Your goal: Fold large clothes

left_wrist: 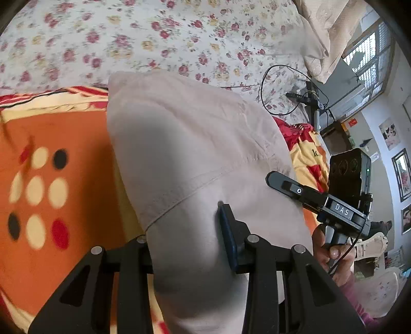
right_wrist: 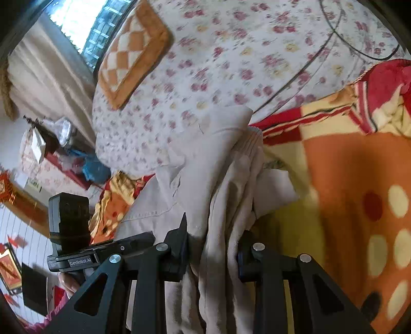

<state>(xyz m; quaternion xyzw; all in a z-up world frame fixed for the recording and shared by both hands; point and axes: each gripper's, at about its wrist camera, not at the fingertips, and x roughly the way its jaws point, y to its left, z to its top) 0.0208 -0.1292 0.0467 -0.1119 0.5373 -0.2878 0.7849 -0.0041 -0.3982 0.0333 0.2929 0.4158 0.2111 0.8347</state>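
Note:
A large beige garment [left_wrist: 185, 144] hangs lifted over the orange dotted blanket [left_wrist: 46, 185]. My left gripper [left_wrist: 190, 244] is shut on a smooth fold of it; the right pad [left_wrist: 228, 236] presses into the cloth and the left finger is hidden behind it. In the right wrist view the same beige garment [right_wrist: 205, 159] bunches into thick pleats, and my right gripper [right_wrist: 213, 251] is shut on that bunch. From the left wrist view the right gripper [left_wrist: 272, 179] shows at the cloth's right edge, held by a hand [left_wrist: 331, 254].
A floral bedsheet [left_wrist: 154, 38] covers the bed beyond the blanket. A checkered orange pillow [right_wrist: 133, 51] lies near the window [right_wrist: 84, 23]. A black cable [left_wrist: 267, 84] loops over the sheet beside a stand [left_wrist: 314, 102]. Cluttered shelves [right_wrist: 56, 144] stand beside the bed.

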